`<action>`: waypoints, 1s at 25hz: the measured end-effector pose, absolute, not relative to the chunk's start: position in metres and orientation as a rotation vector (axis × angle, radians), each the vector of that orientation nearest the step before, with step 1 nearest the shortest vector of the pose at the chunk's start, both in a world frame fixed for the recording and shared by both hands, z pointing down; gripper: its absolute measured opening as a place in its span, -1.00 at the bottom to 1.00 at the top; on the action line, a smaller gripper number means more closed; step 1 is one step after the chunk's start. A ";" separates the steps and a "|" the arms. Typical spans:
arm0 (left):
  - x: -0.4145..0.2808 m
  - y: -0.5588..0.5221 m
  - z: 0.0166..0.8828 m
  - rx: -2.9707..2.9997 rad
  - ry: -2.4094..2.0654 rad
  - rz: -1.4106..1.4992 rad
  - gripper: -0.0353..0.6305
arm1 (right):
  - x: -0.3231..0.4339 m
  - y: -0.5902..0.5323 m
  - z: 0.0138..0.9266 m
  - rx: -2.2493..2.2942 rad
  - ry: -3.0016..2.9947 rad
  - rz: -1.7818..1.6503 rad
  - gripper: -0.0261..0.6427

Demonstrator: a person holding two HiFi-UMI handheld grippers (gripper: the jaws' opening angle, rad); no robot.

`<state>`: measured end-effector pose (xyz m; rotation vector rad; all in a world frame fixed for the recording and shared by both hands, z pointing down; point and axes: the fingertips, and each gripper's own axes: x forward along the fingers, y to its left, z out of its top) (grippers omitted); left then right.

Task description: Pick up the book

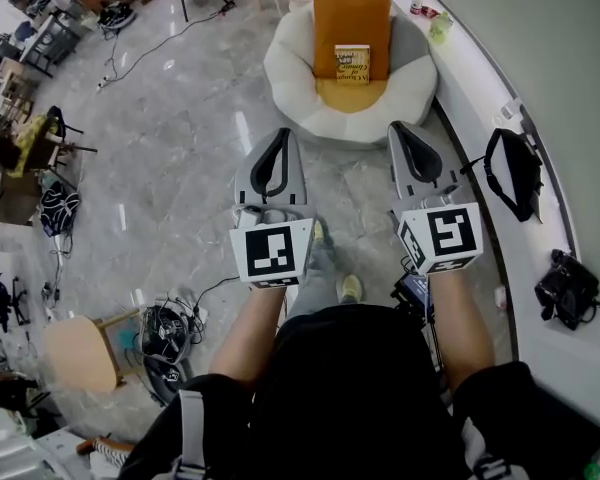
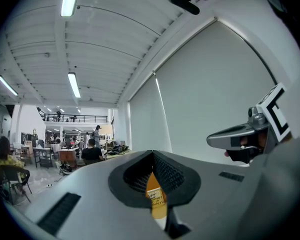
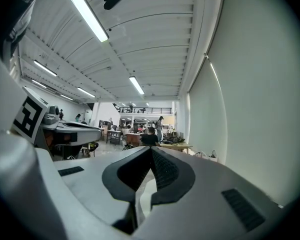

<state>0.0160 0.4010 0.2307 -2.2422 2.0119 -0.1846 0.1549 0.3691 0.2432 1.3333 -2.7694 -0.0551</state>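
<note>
While neither gripper has reached the seat, the head view shows the book (image 1: 352,64) standing on its lower edge on a yellow seat pad (image 1: 350,96), leaning back against an orange cushion (image 1: 351,13) in a round white armchair (image 1: 290,78); the cover faces the person, title lines run across it, and the long axis is judged to run up the cushion, though foreshortening leaves this unconfirmed. The left gripper (image 1: 279,138) and right gripper (image 1: 402,130) are held side by side, well short of the chair, both clenched on nothing.

In the left gripper view the dark pads meet at the tip; the book and the orange behind it show only through the opening below them, far off and not between the jaws.

In the right gripper view the jaws are likewise pressed together and empty; only the white of the chair shows through the gap.

Assessment: a small paperback, probably light, with covers that flex and a fairly slick face; soft backing will yield if it is pushed. The free upper edge or a side edge is the best hold, pinching covers and pages together; the jaws must part first.
</note>
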 end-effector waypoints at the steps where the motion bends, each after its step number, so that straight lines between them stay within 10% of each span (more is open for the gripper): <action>1: 0.015 0.397 0.232 -2.248 2.011 -0.183 -0.86 | 0.156 0.365 0.244 1.341 -2.763 -0.055 -0.88; 25: -0.053 0.244 0.238 -2.311 1.990 -0.125 -0.86 | 0.095 0.211 0.260 1.394 -2.688 0.003 -0.88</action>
